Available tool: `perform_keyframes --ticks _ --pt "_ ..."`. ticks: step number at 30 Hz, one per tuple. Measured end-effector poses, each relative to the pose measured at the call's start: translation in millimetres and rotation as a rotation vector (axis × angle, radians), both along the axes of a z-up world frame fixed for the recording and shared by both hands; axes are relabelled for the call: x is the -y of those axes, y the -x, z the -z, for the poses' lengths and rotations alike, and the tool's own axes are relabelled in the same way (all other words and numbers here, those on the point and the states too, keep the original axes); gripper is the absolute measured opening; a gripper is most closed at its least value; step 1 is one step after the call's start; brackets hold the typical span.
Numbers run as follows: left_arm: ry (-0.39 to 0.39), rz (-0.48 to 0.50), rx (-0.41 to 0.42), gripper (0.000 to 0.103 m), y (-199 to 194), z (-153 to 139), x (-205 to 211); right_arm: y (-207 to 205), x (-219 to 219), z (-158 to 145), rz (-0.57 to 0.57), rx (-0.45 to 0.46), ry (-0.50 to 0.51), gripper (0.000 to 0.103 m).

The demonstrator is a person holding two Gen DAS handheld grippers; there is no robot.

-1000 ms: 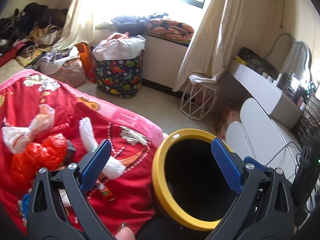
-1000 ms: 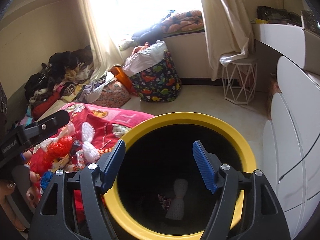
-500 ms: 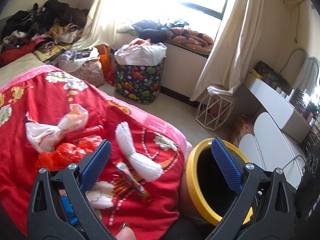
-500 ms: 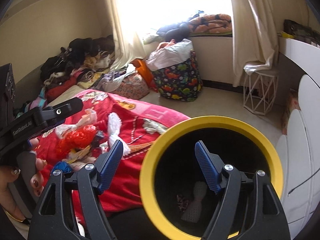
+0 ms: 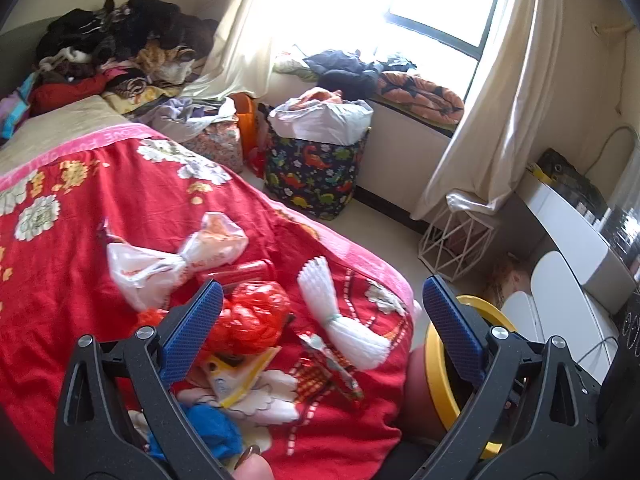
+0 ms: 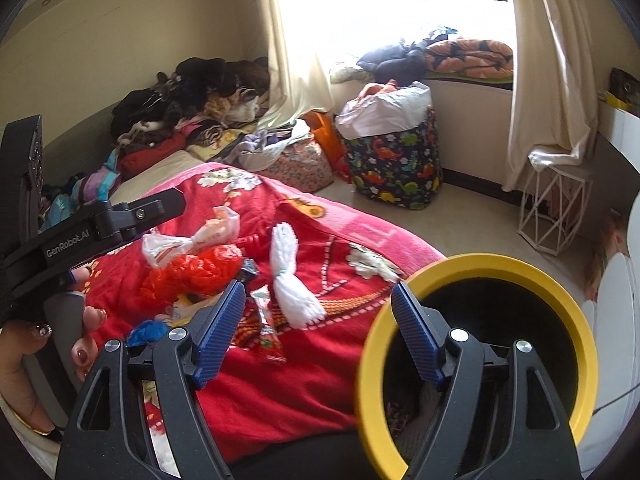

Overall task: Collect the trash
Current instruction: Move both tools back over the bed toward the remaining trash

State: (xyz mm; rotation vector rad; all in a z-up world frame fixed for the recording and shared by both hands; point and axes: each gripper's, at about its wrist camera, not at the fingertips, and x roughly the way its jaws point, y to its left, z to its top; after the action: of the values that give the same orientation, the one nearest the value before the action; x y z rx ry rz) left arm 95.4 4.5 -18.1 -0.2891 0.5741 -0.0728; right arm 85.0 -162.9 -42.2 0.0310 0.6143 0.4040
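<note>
Bedroom scene, both wrist views. My left gripper (image 5: 322, 320) hangs over the red floral blanket (image 5: 120, 208) with its blue pads spread wide and nothing between them. My right gripper (image 6: 318, 322) is likewise empty, jaws parted, spanning the blanket's edge and the yellow-rimmed trash bin (image 6: 576, 320). The bin stands just beside the bed's corner, its dark interior holding a few scraps. Trash lies clustered on the blanket: a red plastic bag (image 5: 250, 318), a knotted white-and-orange bag (image 5: 176, 256), a white tied bundle (image 5: 340, 312), a foil candy wrapper (image 6: 266, 332), a yellow-trimmed wrapper (image 5: 236, 376) and a blue scrap (image 5: 212, 430). The person's hand (image 6: 24, 344) holding the left gripper shows in the right wrist view.
</note>
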Motion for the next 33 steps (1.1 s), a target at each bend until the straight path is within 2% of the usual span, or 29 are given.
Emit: perform_keyframes --ticks 15,24,33 --pt "0.032 -0.127 -0.016 0.092 -2 10 -57 -19 -44 -1 -0.102 0.000 0.039 0.074" --pt "0.044 -0.222 -0.055 0.092 -12 25 -96 -50 -56 23 -0.100 -0.067 0.109 0.073" --pt "0.070 -0.268 -0.152 0.092 -38 57 -129 -82 -63 56 -0.105 -0.171 0.154 0.057"
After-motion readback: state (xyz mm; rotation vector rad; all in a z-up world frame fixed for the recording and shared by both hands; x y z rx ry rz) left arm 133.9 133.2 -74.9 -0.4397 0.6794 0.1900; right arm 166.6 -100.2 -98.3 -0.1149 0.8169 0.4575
